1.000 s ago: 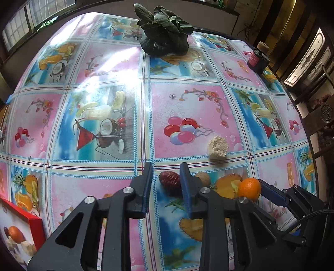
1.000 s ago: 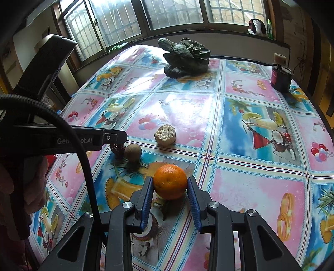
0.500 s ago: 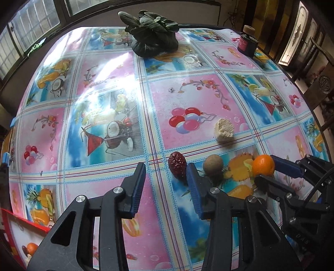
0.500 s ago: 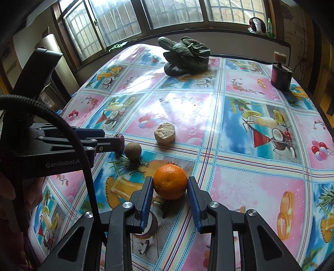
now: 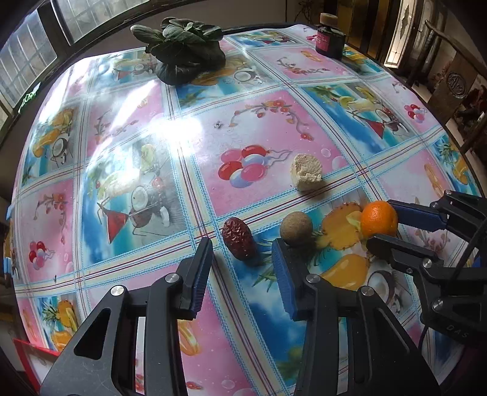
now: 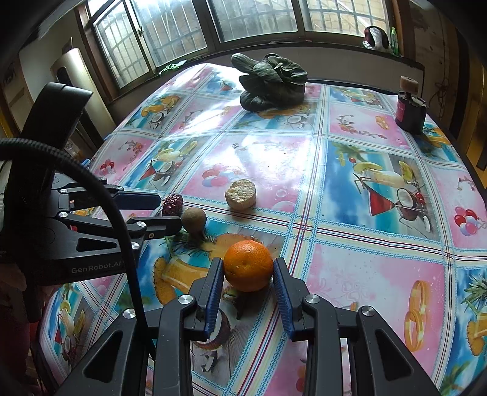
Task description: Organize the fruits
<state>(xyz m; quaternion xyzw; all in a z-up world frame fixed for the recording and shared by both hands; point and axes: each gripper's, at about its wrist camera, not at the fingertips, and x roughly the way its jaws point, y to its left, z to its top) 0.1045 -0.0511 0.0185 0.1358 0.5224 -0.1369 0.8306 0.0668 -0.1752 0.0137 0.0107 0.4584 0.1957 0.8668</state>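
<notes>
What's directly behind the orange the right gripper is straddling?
Beyond the orange, only printed tablecloth shows, up to the leafy greens at the far edge. The bread piece and brown round fruit sit behind-left. The cloth right behind the orange is hidden.

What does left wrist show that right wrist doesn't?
Left wrist only: a red box at the table's near left edge.
Right wrist only: the window wall and clutter on the sill.
Both: orange between the open right tongs, date just ahead of the open left tongs, brown round fruit, bread chunk, leafy greens, dark bottle.
</notes>
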